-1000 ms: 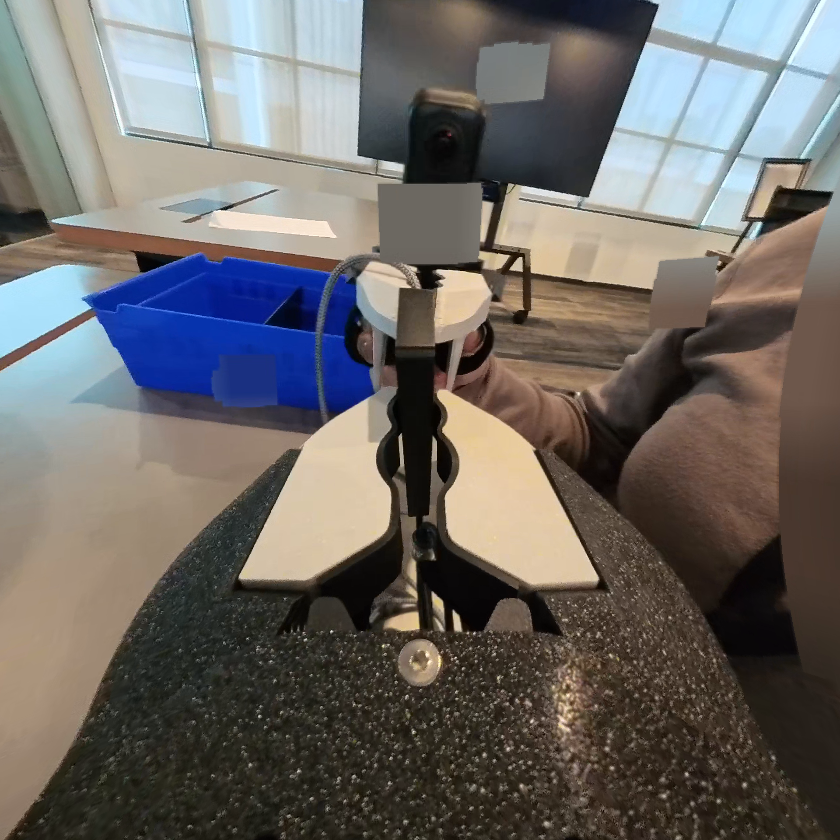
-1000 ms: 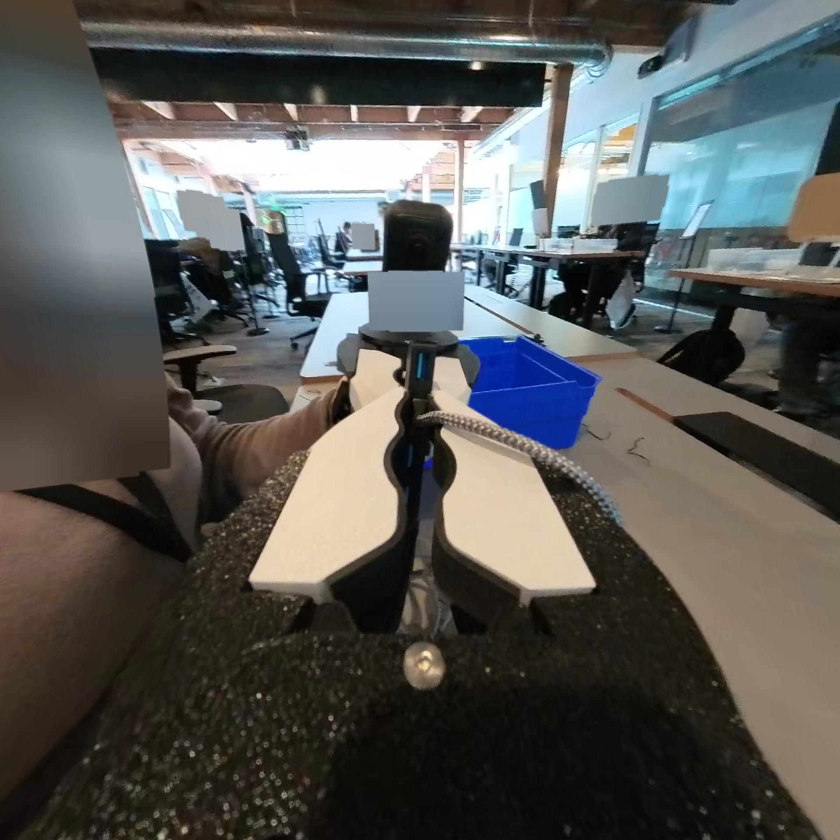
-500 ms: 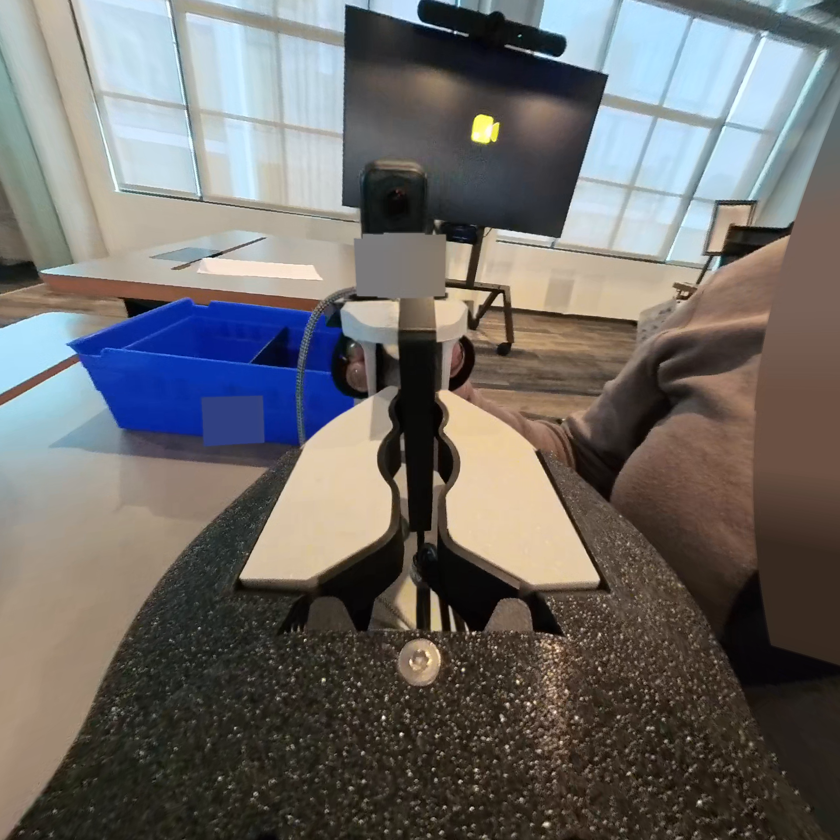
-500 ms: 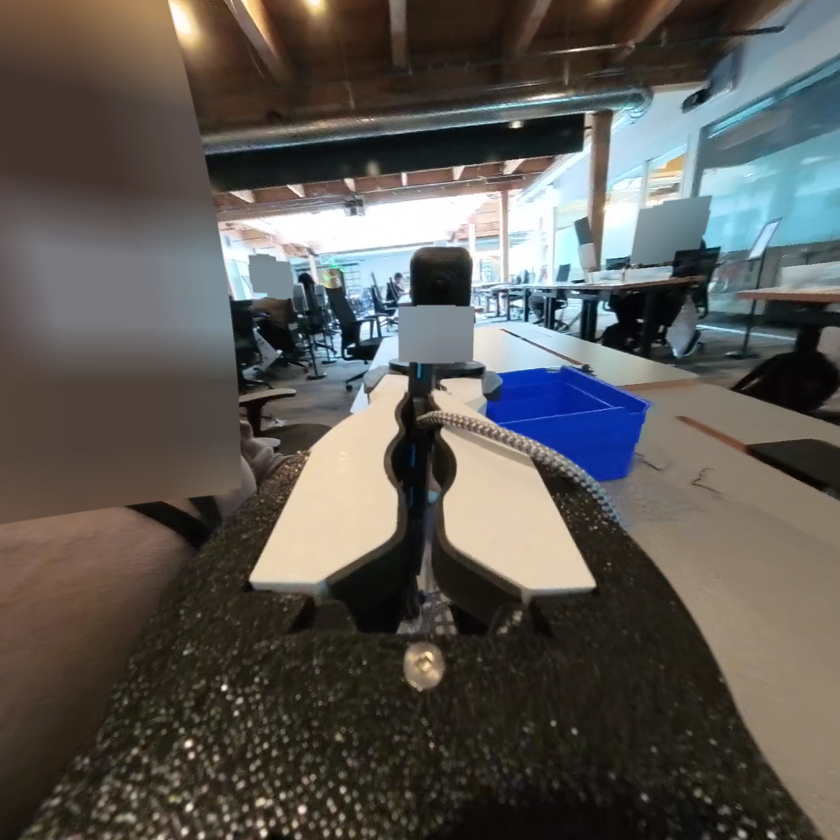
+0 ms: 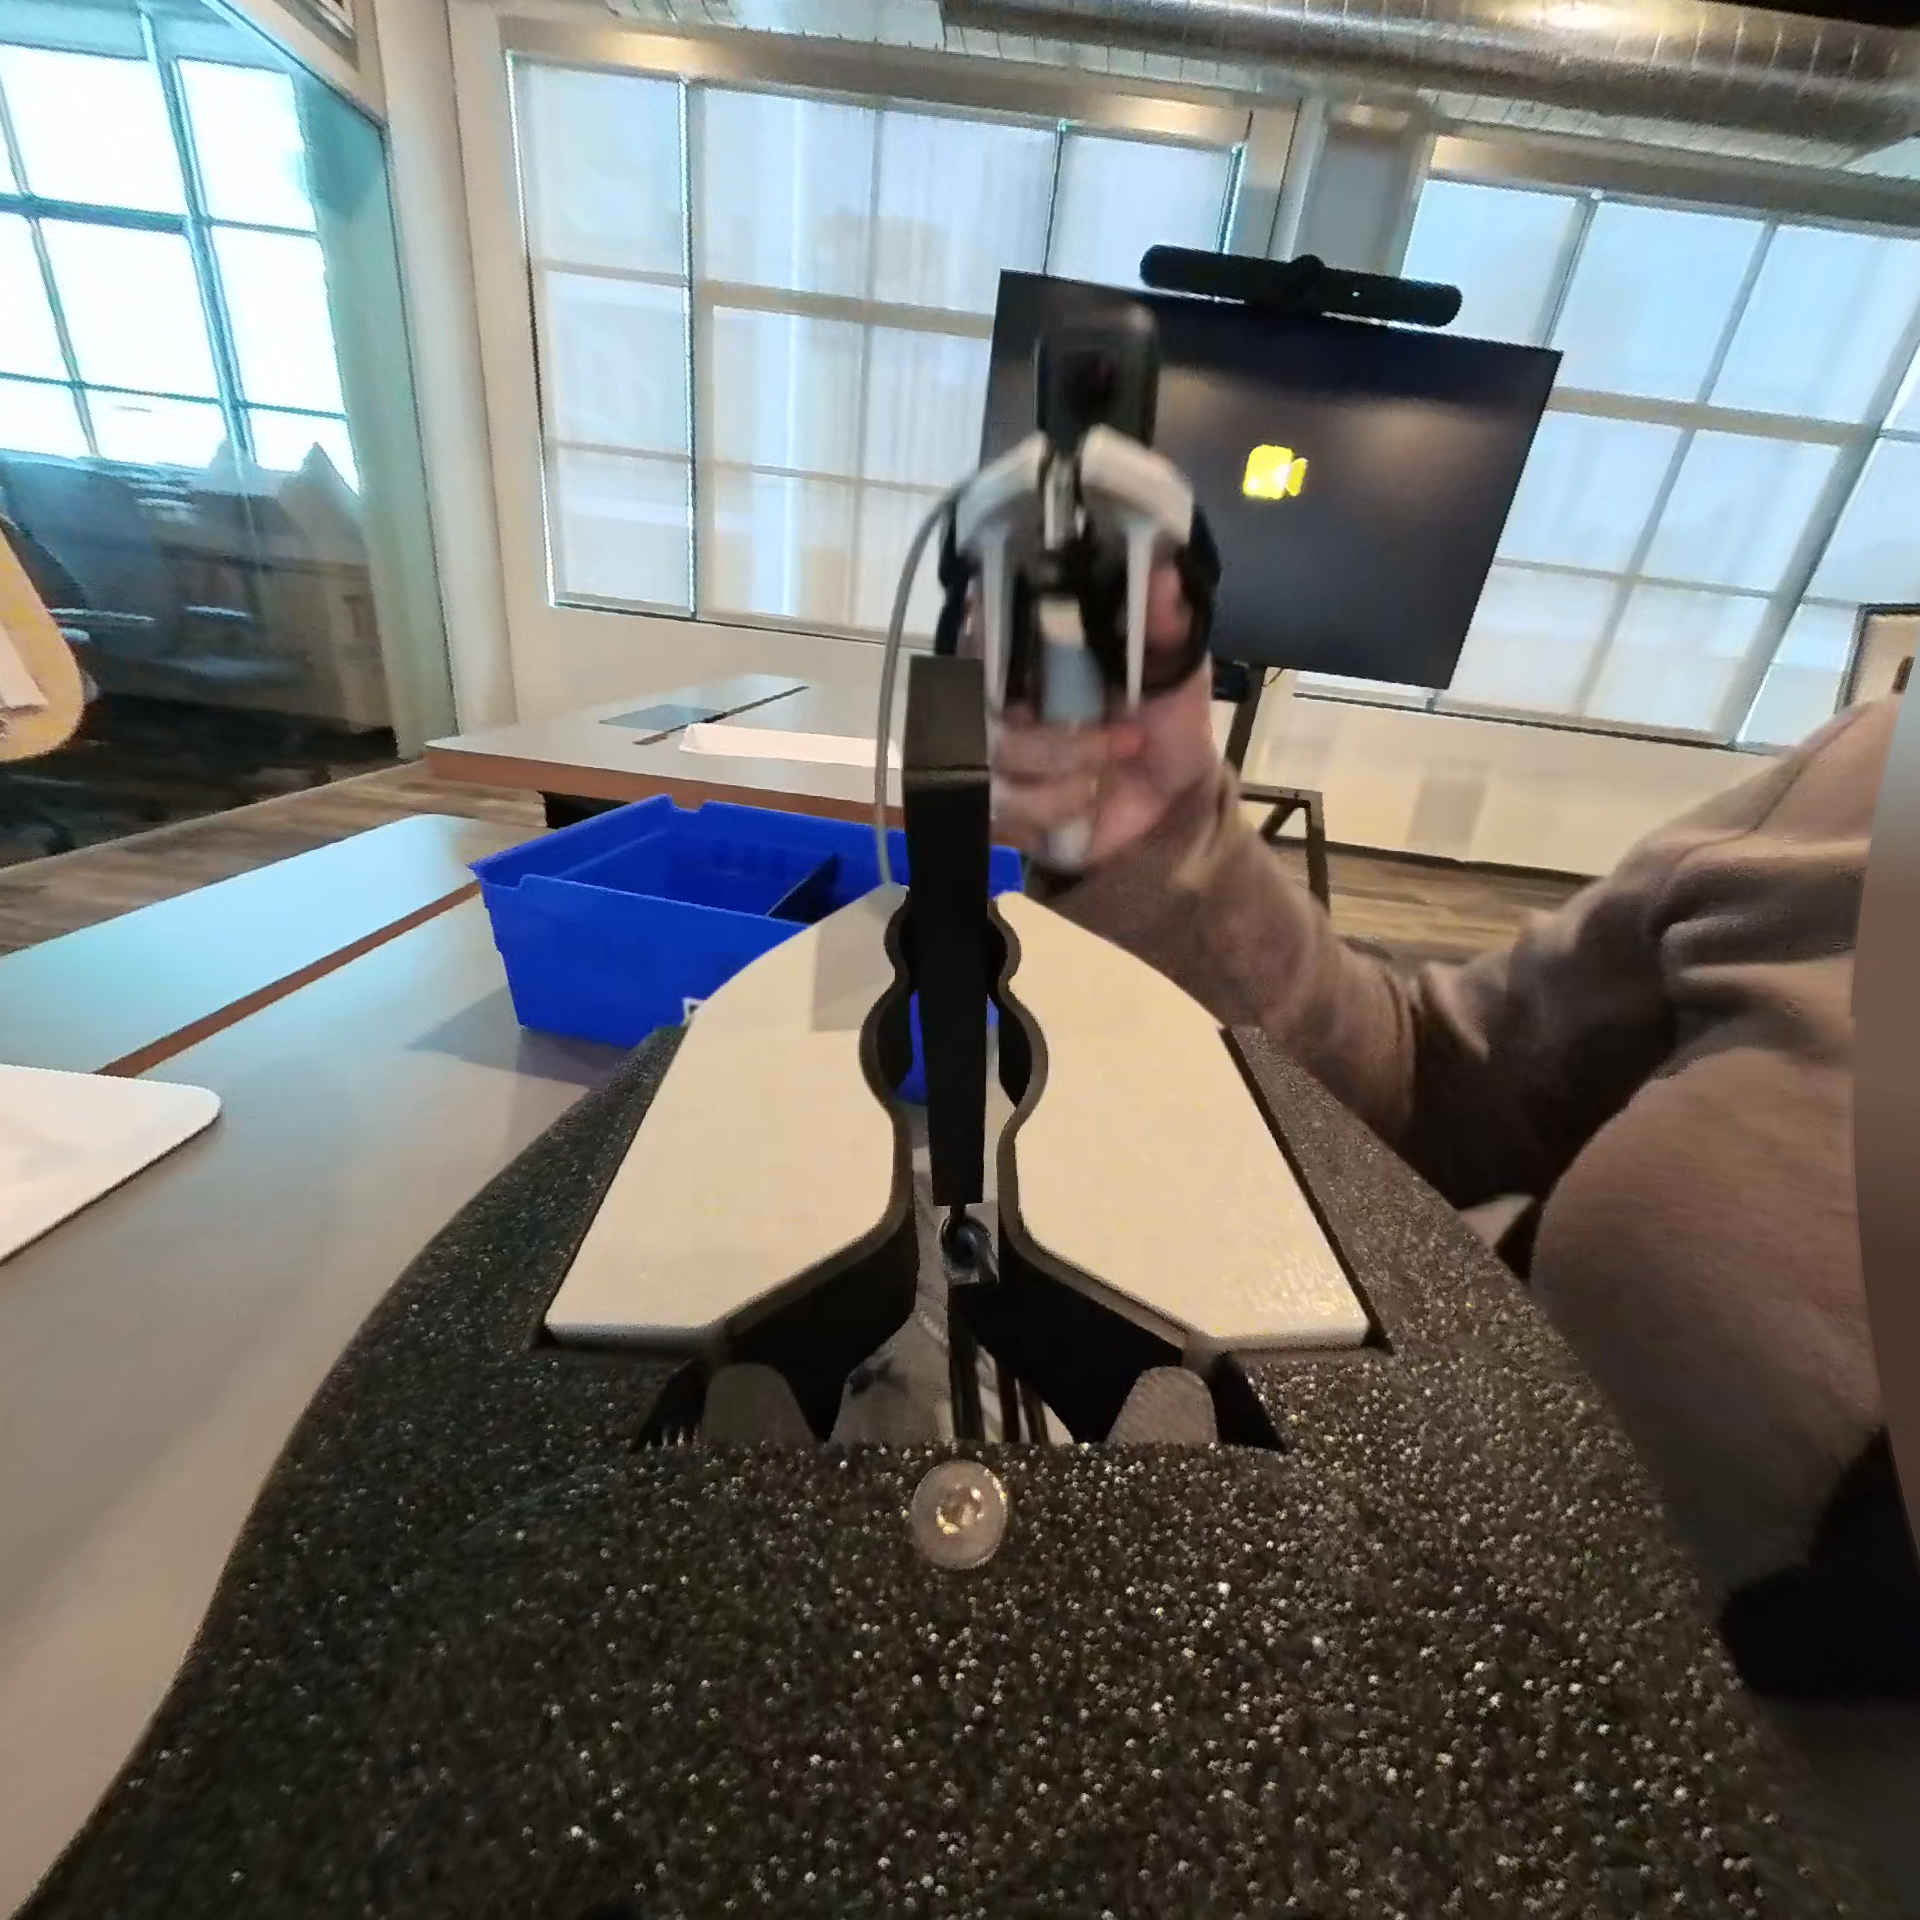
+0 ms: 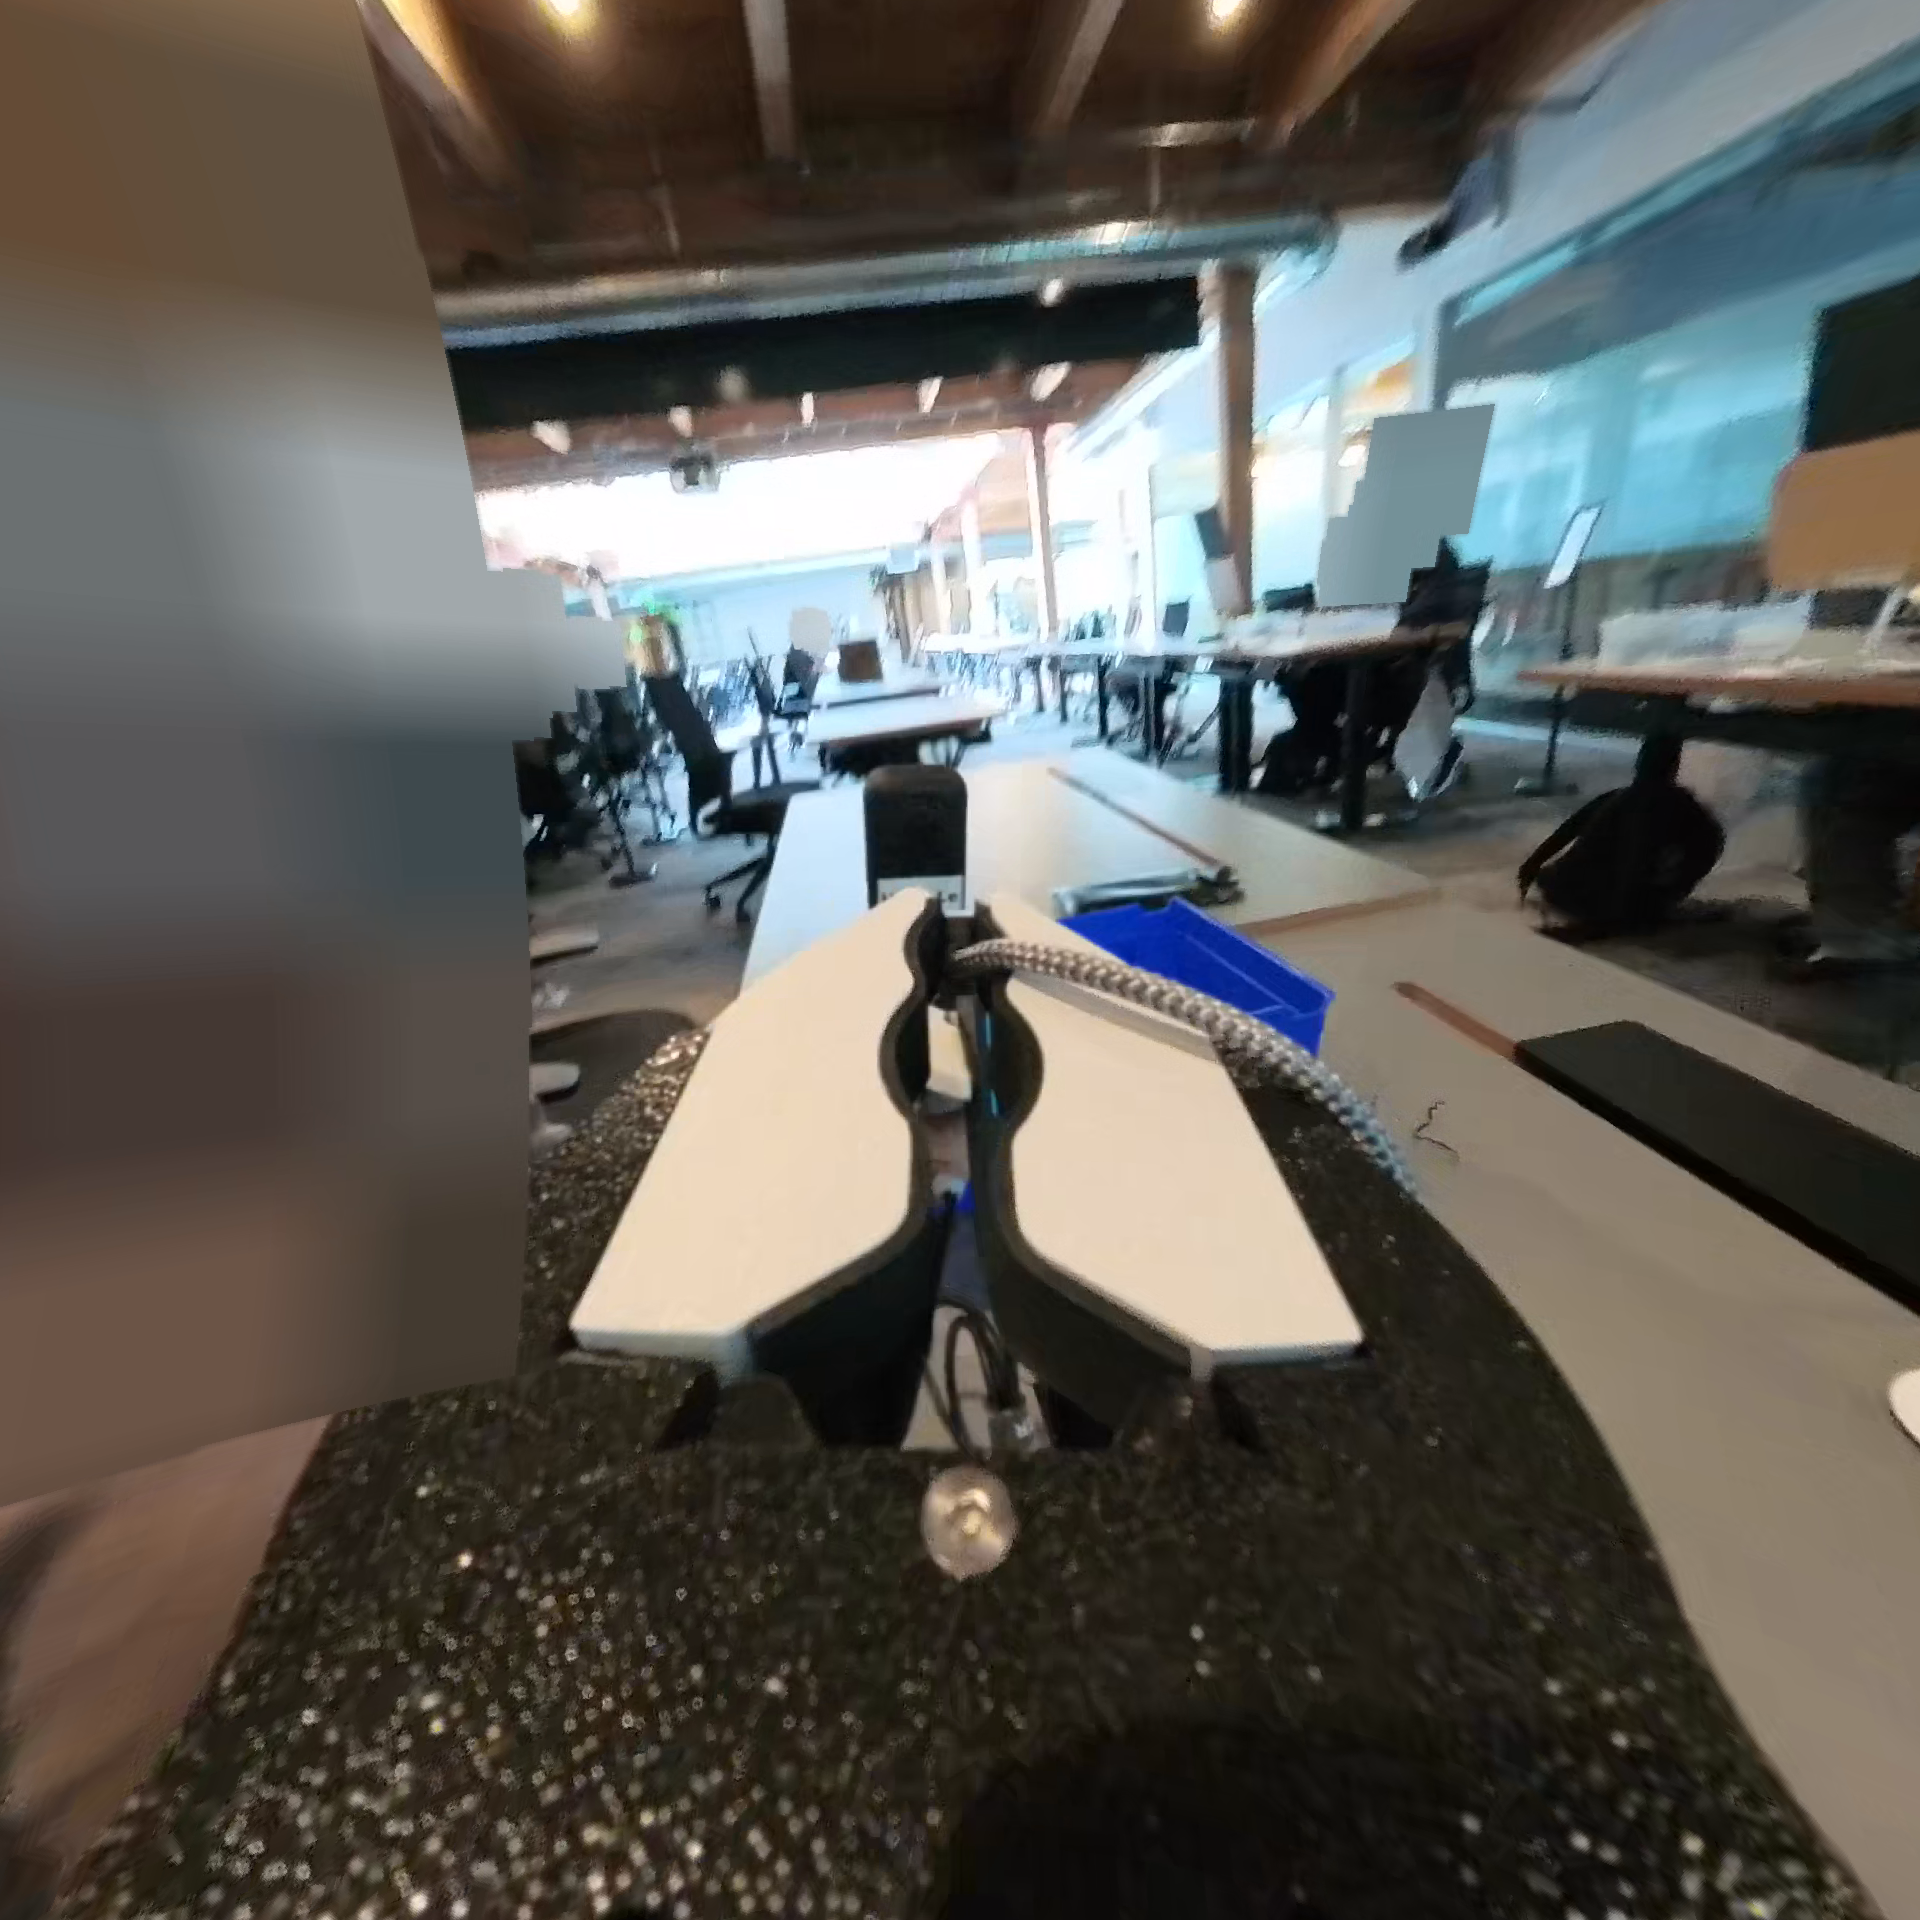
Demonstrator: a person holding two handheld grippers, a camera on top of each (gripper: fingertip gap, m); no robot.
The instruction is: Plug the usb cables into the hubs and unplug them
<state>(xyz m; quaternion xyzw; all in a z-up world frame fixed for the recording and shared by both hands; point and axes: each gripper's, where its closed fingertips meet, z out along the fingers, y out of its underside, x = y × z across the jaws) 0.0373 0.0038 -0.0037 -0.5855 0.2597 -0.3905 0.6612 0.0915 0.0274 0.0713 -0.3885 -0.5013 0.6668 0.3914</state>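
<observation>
In the left wrist view my left gripper (image 5: 948,920) is shut on a flat black hub (image 5: 945,831), held edge-on with its far end sticking out past the fingertips. My right gripper (image 5: 1065,691) is raised just beyond and to the right of that end, blurred, shut on a grey USB plug (image 5: 1065,665). The plug looks apart from the hub. A braided grey cable (image 5: 888,675) hangs from it. In the right wrist view my right gripper (image 6: 951,920) is shut on the plug end of the braided cable (image 6: 1195,1023), which trails off to the right.
A blue bin (image 5: 644,935) stands on the grey table (image 5: 312,1143) behind the grippers; it also shows in the right wrist view (image 6: 1205,961). A white pad (image 5: 83,1143) lies at the left edge. A black mat (image 6: 1714,1122) lies at the right. A person's sleeve (image 5: 1455,1039) is at the right. My hands' fingertips stand some 10 cm from each other.
The right gripper has lifted up and to the right, off the line of the hub, taking the plug and cable with it. Both views have tilted upward. Both grippers stay shut.
</observation>
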